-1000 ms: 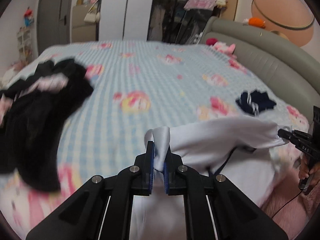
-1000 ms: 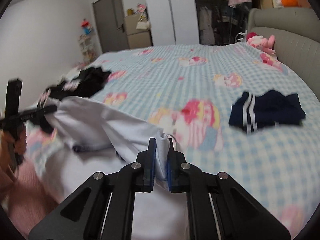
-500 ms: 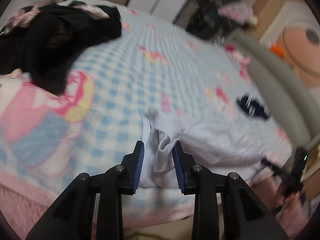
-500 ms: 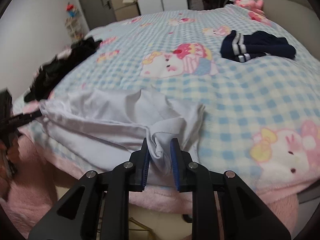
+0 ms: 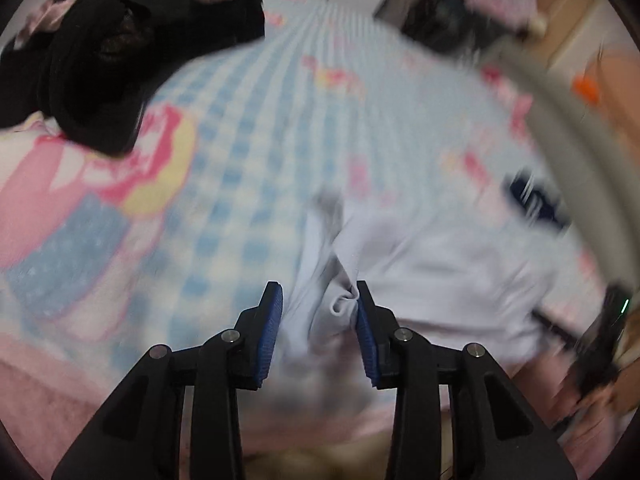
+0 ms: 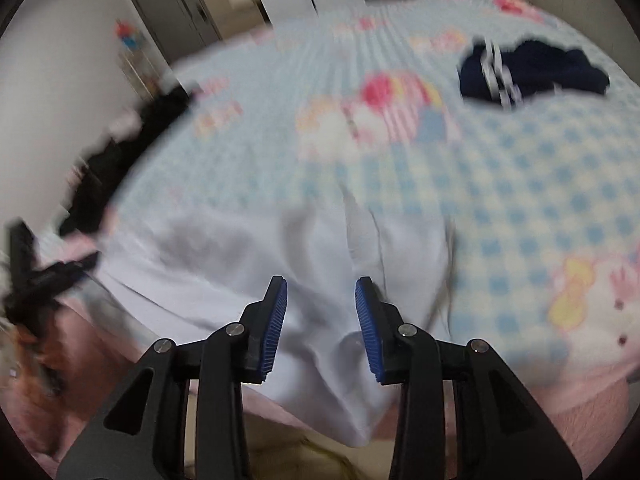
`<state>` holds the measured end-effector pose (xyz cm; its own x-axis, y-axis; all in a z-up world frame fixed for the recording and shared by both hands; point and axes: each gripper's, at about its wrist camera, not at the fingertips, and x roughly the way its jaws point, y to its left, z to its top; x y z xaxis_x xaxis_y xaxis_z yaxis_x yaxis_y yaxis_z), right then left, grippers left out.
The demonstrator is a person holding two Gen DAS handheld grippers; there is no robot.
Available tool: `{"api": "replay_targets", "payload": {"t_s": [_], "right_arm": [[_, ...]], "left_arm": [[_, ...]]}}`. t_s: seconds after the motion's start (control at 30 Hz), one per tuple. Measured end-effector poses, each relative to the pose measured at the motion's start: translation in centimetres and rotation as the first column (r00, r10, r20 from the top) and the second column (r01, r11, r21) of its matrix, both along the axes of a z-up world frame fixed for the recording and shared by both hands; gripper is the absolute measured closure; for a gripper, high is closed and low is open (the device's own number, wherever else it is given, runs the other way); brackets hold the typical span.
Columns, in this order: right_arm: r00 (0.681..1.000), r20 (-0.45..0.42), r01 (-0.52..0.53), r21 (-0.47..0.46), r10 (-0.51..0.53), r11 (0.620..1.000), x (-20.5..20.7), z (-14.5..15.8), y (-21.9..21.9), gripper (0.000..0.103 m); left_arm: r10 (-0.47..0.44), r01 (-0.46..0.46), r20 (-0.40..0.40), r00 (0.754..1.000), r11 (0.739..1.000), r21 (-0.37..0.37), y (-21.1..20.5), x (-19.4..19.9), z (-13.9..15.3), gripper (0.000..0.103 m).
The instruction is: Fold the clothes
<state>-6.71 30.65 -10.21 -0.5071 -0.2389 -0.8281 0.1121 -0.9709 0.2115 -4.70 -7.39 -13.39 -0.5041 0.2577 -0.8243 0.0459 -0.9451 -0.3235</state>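
A white garment (image 5: 432,264) lies spread on the near edge of the blue checked bedspread (image 5: 248,128); it also shows in the right wrist view (image 6: 248,264), hanging over the bed edge. My left gripper (image 5: 319,304) is open, with a crumpled corner of the garment between its jaws, touching the right pad. My right gripper (image 6: 321,300) is open over the garment's other corner. Both views are blurred.
A black garment pile (image 5: 112,56) lies at the bed's far left and shows in the right wrist view (image 6: 120,152). A navy striped garment (image 6: 528,72) lies at the far right. A grey padded headboard (image 5: 568,128) runs along the right.
Both grippers lowered the white garment onto the bed edge and opened, letting go of its corners. Both have widened since half a second ago.
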Motion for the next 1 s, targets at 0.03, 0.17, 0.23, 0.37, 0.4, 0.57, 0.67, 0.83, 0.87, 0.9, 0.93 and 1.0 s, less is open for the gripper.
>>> {"api": "replay_targets", "payload": {"t_s": [0.03,0.17,0.23,0.37,0.4,0.57,0.67,0.83,0.87,0.9,0.93,1.0], "right_arm": [[1.0,0.009,0.006,0.018,-0.006,1.0,0.3,-0.4,0.3,0.07],[0.999,0.022,0.044,0.029,-0.044,0.999,1.2,-0.6,2.1,0.07],[0.998,0.004,0.07,0.054,-0.07,0.996,1.5,0.1,2.7,0.067],[0.995,-0.013,0.104,-0.021,-0.104,0.994,1.3,1.6,4.0,0.066],[0.994,-0.003,0.111,-0.049,-0.111,0.993,1.0,1.6,4.2,0.066],[0.997,0.041,0.07,-0.013,-0.07,0.997,0.1,0.0,2.8,0.065],[0.995,0.066,0.067,0.057,-0.071,0.996,0.1,-1.2,2.1,0.063],[0.996,0.052,0.063,0.178,-0.074,0.982,-0.1,-1.2,1.9,0.058],[0.995,0.052,0.069,0.177,-0.079,0.982,-0.2,-1.2,2.1,0.058],[0.995,0.053,0.074,0.176,-0.085,0.982,-0.3,-1.2,2.2,0.058],[0.995,0.055,0.078,0.176,-0.089,0.981,-0.4,-1.2,2.4,0.058],[0.994,0.06,0.083,0.181,-0.095,0.98,-0.4,-1.4,2.8,0.056]], "left_arm": [[-0.01,0.01,0.01,1.0,1.0,-0.027,0.1,0.4,0.1,0.06],[-0.022,0.021,-0.01,1.0,0.996,-0.083,0.1,1.3,1.6,0.057],[-0.022,0.025,-0.072,0.997,0.999,0.04,-0.7,1.5,2.7,0.058],[0.033,0.01,-0.133,0.991,0.951,0.308,-3.0,-0.4,3.3,0.058],[0.03,0.009,-0.128,0.991,0.956,0.294,-3.0,-1.1,3.1,0.058],[-0.072,0.083,-0.052,0.996,0.962,0.261,-0.6,-4.0,0.9,0.064],[-0.096,0.107,-0.066,0.993,0.976,0.189,1.0,-4.6,0.4,0.077],[-0.085,0.093,-0.1,0.991,0.993,0.077,0.5,-7.2,1.6,0.092],[-0.073,0.079,-0.102,0.992,0.995,0.054,0.1,-7.8,1.8,0.096],[-0.043,0.046,-0.098,0.994,0.998,0.03,-0.5,-8.3,1.9,0.096],[-0.01,0.01,-0.093,0.996,1.0,0.005,-1.1,-8.8,1.9,0.096],[0.057,-0.057,-0.056,0.997,0.998,0.004,-2.8,-9.2,1.6,0.096]]}}
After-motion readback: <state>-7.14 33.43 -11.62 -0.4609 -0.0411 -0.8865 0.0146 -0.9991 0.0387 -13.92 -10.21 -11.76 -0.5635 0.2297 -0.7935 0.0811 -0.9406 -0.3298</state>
